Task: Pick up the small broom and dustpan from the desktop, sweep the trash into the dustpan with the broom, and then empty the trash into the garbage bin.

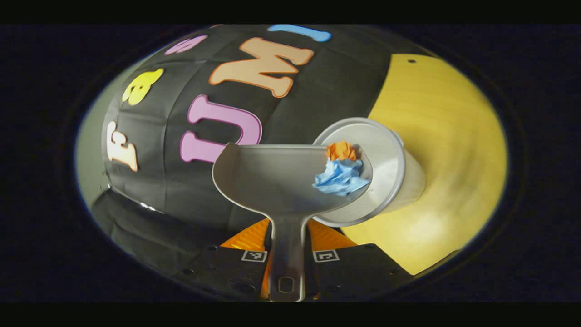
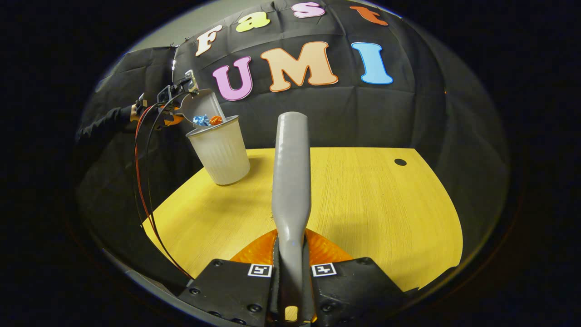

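Left gripper (image 1: 287,254) is clamped on the dustpan (image 1: 281,181) handle, long axis toward 12 o'clock. The blue and orange trash (image 1: 341,170) lies at 1 o'clock, over the garbage bin (image 1: 386,168) mouth. Right gripper (image 2: 291,268) clasps the broom (image 2: 291,181), well apart.

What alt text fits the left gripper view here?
The left gripper holds a grey dustpan by its handle, tilted over the rim of a pale garbage bin. A blue paper wad and an orange paper wad sit at its lip.
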`<action>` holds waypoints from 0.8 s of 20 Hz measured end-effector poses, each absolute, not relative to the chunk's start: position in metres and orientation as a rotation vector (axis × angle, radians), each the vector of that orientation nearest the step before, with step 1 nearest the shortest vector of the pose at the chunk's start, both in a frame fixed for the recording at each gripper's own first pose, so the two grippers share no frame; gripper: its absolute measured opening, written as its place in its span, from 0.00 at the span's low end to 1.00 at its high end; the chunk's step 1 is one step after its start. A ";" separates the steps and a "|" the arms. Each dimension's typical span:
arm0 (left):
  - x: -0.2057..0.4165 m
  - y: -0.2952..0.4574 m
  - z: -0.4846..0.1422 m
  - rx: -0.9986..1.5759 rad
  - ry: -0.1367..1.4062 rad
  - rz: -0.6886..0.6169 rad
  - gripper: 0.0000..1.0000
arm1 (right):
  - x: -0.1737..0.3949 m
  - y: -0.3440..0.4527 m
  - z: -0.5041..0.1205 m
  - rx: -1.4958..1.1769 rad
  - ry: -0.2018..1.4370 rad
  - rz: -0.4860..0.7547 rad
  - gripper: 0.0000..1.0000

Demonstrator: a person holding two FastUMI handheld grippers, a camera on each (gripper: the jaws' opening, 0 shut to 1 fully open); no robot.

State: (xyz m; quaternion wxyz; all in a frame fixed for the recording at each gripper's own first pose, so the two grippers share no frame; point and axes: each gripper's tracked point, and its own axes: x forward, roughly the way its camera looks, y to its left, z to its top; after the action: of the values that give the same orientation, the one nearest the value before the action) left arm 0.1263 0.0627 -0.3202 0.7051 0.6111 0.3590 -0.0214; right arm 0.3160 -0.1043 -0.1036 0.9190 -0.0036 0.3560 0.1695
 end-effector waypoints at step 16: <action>0.009 -0.051 -0.356 0.595 0.656 -0.025 0.24 | 0.328 -0.111 -0.086 -0.013 0.684 0.318 0.17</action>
State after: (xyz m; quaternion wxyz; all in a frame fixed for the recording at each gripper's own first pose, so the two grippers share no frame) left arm 0.0092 -0.0506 -0.3564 0.9035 0.2880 0.3173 -0.0119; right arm 0.3280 -0.1107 -0.0863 0.9296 -0.0061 0.3341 0.1555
